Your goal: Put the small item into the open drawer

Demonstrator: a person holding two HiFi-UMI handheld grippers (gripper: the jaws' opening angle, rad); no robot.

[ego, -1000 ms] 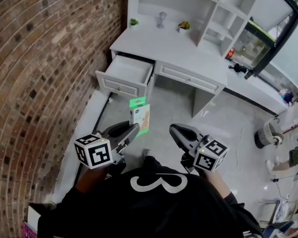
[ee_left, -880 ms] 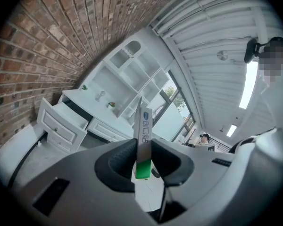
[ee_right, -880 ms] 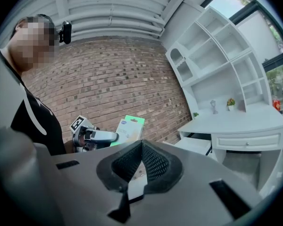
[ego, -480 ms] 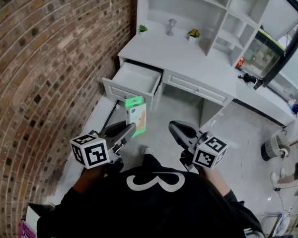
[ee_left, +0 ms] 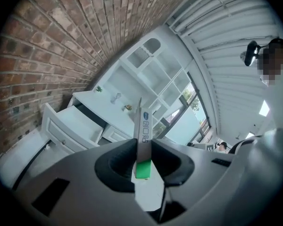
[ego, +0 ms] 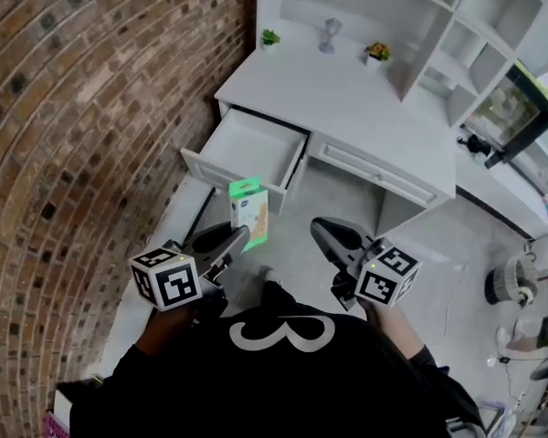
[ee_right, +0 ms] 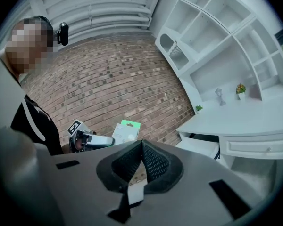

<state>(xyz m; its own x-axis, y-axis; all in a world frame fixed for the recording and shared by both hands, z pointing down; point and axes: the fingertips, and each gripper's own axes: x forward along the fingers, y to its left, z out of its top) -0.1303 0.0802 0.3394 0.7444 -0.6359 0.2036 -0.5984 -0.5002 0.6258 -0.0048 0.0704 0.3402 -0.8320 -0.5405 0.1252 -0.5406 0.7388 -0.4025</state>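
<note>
My left gripper (ego: 240,238) is shut on a small flat box (ego: 249,210), white with a green top, held upright above the floor in the head view. In the left gripper view the box (ee_left: 143,140) stands edge-on between the jaws. Ahead and slightly left, the open drawer (ego: 252,145) juts out of the white desk (ego: 347,99); it looks empty. My right gripper (ego: 327,235) hovers to the right of the box with its jaws together and nothing between them. The right gripper view shows the box (ee_right: 127,131) and the left gripper (ee_right: 108,140) off to its left.
A brick wall (ego: 82,126) runs along the left. On the desk top stand two small potted plants (ego: 270,37) (ego: 377,53) and a glass ornament (ego: 328,35), below white shelving (ego: 457,26). A second drawer (ego: 374,167) to the right is closed.
The view has moved closer to the desk; the open drawer now sits lower and nearer to the held box. Both grippers keep their pose, and the left still holds the box.
</note>
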